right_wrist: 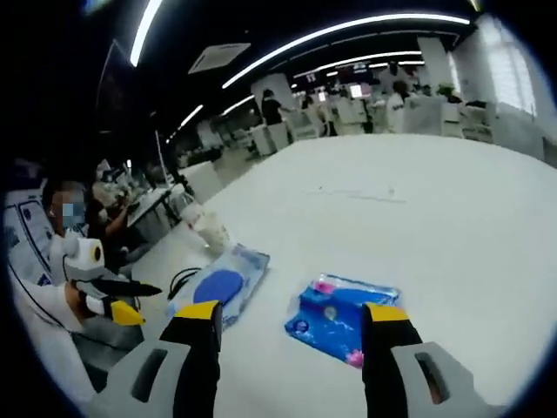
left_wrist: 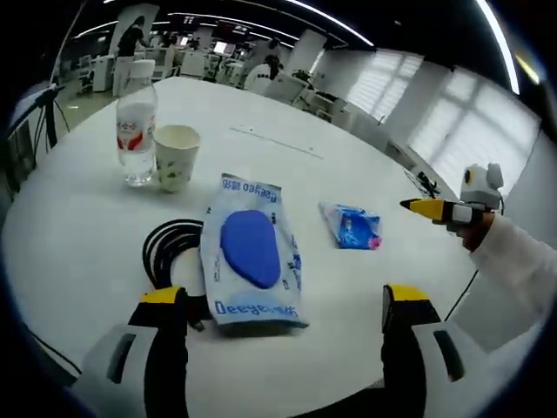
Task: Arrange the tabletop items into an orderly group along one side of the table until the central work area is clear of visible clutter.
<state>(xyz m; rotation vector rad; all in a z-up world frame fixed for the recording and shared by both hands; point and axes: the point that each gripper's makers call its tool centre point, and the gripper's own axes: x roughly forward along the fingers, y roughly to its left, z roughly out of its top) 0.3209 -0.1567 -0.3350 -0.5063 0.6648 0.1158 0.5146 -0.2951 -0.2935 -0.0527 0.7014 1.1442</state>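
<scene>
A blue and white wet-wipes pack (left_wrist: 252,252) lies flat on the white table (left_wrist: 287,113), just ahead of my open left gripper (left_wrist: 285,300). A coiled black cable (left_wrist: 170,244) lies against the pack's left side. Beyond them stand a clear water bottle (left_wrist: 136,122) and a paper cup (left_wrist: 176,157). A small blue packet (left_wrist: 352,226) lies to the right. In the right gripper view that blue packet (right_wrist: 339,318) sits between the jaws of my open right gripper (right_wrist: 291,318), with the wipes pack (right_wrist: 222,283) and cup (right_wrist: 209,228) further left. The right gripper (left_wrist: 444,209) enters the left gripper view at right.
The left gripper (right_wrist: 113,300) and a person's white sleeve (right_wrist: 43,340) show at the left of the right gripper view. Desks, chairs and people fill the office behind the table. A dark cord (left_wrist: 461,292) hangs off the table's right edge.
</scene>
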